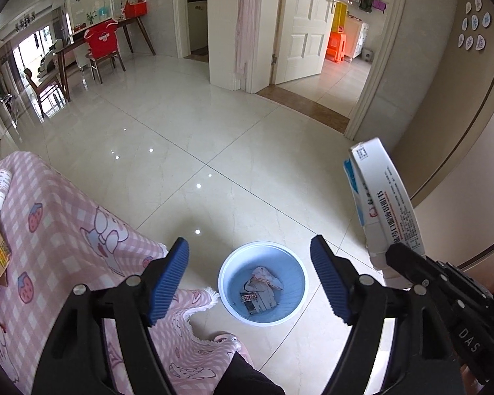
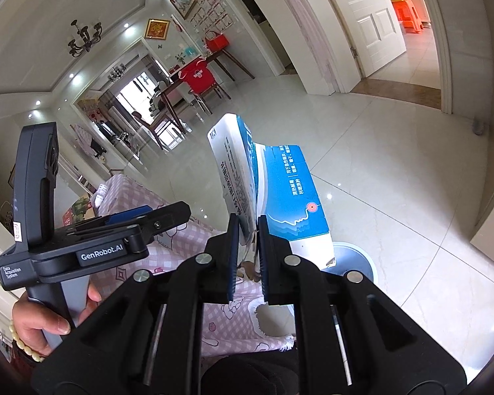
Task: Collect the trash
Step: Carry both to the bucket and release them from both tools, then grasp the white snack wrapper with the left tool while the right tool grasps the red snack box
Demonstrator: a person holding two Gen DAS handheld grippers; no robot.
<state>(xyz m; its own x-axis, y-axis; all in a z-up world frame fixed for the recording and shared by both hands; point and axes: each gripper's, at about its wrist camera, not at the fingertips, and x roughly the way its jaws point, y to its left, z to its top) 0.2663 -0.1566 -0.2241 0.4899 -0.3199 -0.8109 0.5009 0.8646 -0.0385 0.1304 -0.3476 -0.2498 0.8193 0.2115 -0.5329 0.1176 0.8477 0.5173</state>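
A round blue bin (image 1: 293, 283) stands on the tiled floor with crumpled wrappers and paper (image 1: 261, 288) in it. My left gripper (image 1: 248, 242) hangs above the bin, its blue pads wide apart with nothing between them. My right gripper (image 2: 247, 219) is shut on two flattened cartons, a white one (image 2: 230, 161) and a blue-and-white one (image 2: 289, 191), held upright. In the left wrist view the cartons (image 1: 388, 204) stand to the right of the bin. In the right wrist view the bin (image 2: 359, 260) shows partly behind the cartons.
A table under a pink checked cloth (image 1: 59, 230) is on the left, its corner close to the bin; a white tube (image 1: 1, 187) lies on it. A person's hand (image 2: 42, 322) holds the left gripper's handle. Far off are a dining table, a red-covered chair (image 1: 102, 41) and open doors (image 1: 308, 23).
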